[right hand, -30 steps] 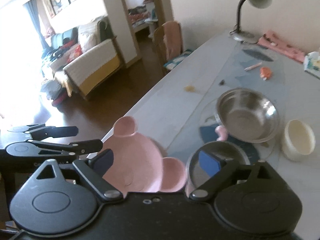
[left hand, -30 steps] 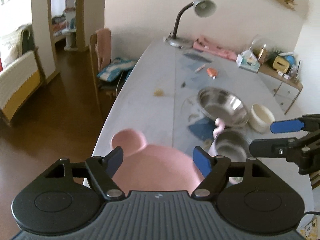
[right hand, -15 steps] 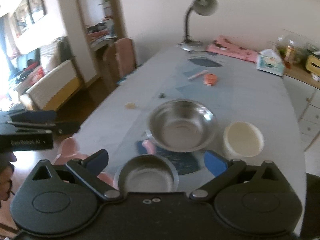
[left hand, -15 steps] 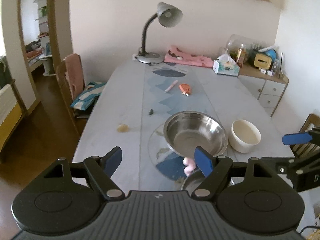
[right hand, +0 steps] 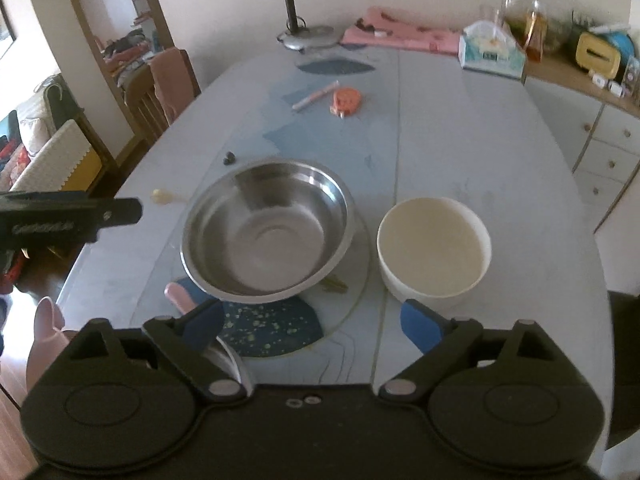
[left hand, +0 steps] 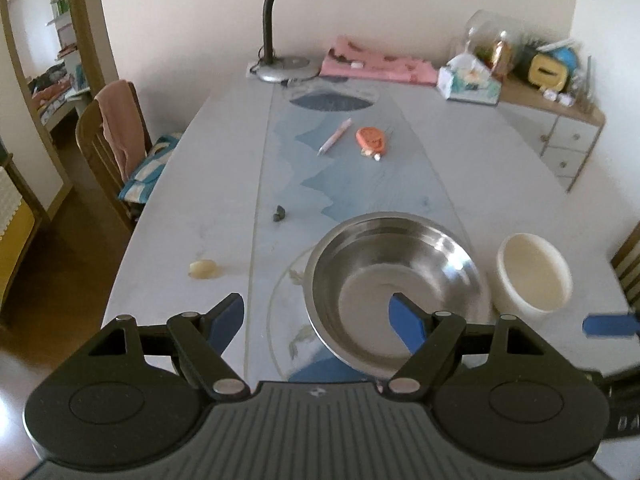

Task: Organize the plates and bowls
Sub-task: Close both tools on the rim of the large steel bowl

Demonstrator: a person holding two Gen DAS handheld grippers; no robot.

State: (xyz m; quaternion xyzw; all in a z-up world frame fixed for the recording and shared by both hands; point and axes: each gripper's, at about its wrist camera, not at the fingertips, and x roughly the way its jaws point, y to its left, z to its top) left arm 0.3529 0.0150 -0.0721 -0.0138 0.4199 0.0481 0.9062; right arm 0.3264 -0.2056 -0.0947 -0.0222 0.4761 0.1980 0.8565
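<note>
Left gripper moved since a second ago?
Yes. The left gripper swung right along the table: it was over the pink plate, now it hangs open at the steel bowl.

- The steel bowl (right hand: pixel 267 232), wide, shiny and empty, sits upright on a round glass mat near the table's near end.
- The cream bowl (right hand: pixel 434 250), smaller with straight sides, stands upright and empty just beside the steel bowl, on its right in both views.
- A pink plate (right hand: pixel 46 330) with a rounded ear shows at the table's near left corner, mostly hidden.
</note>
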